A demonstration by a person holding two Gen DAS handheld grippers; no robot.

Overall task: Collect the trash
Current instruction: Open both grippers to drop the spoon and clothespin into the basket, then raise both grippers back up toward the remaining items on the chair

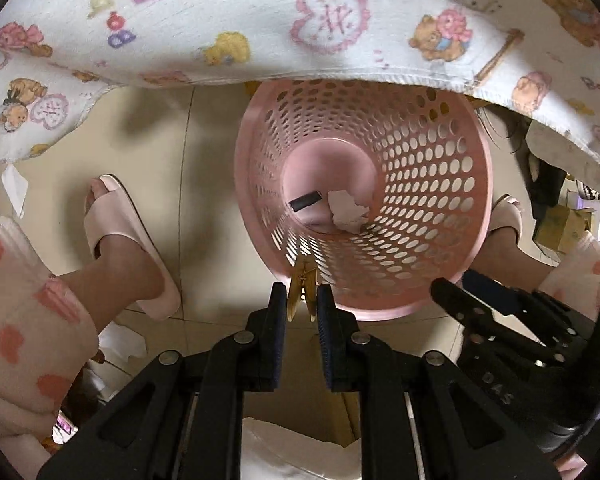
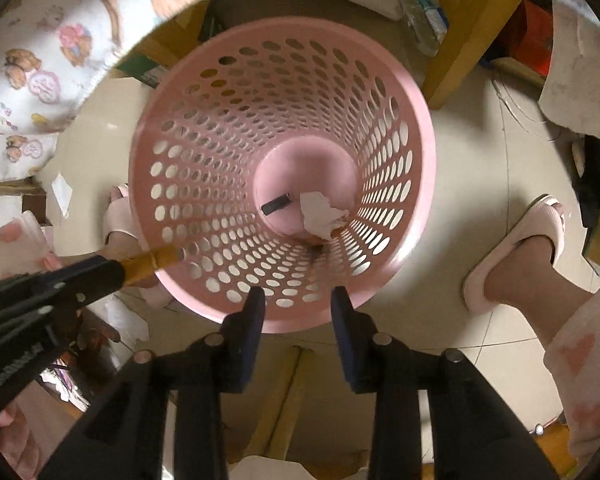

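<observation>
The left hand-held gripper (image 1: 302, 303) points down over the near rim of the pink basket (image 1: 452, 276). Its two fingers pinch a wooden peg (image 1: 303, 280) that hangs just over the rim. The right hand-held gripper (image 2: 298, 305) also points down at the basket (image 2: 416, 128), its fingers apart with nothing between them. A crumpled paper (image 2: 320, 214) and a small black piece (image 2: 276, 203) lie on the bottom. The basket stands on the floor (image 1: 156, 128) between two slippers.
</observation>
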